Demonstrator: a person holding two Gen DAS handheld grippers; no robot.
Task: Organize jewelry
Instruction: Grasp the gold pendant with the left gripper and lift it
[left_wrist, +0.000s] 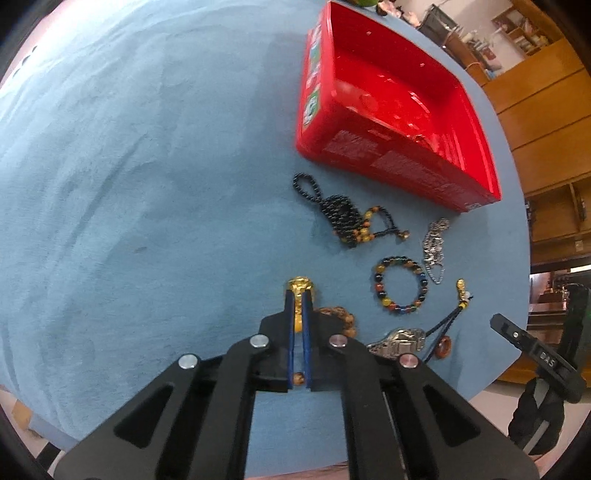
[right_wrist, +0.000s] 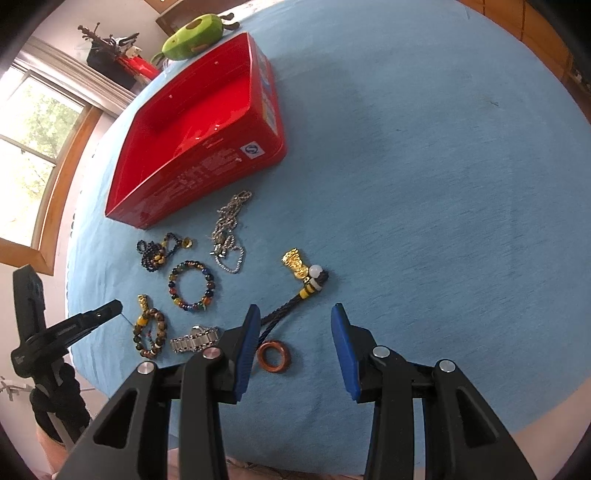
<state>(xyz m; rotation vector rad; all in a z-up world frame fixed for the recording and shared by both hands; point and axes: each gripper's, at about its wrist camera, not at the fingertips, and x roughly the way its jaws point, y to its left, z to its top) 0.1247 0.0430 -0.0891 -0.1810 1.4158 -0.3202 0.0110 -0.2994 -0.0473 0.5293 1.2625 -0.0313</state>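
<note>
The left gripper (left_wrist: 298, 295) is clamped on the brown bracelet (left_wrist: 341, 317) at its gold charm (left_wrist: 300, 286), low in the left wrist frame; the beads trail right of the jaws on the blue desk (left_wrist: 147, 184); the red box (left_wrist: 399, 110) sits at the upper right, open; below it lie the black beads (left_wrist: 338, 210), the chain (left_wrist: 436, 243), the ring of coloured beads (left_wrist: 400, 286), the watch (left_wrist: 400, 339) and the cord tassel (left_wrist: 452, 317). The right gripper (right_wrist: 295, 314) stands half open with nothing between its pads, low in the right wrist frame; the tassel cord runs past its left finger; the orange ring (right_wrist: 273, 356) lies just beside that finger.
</note>
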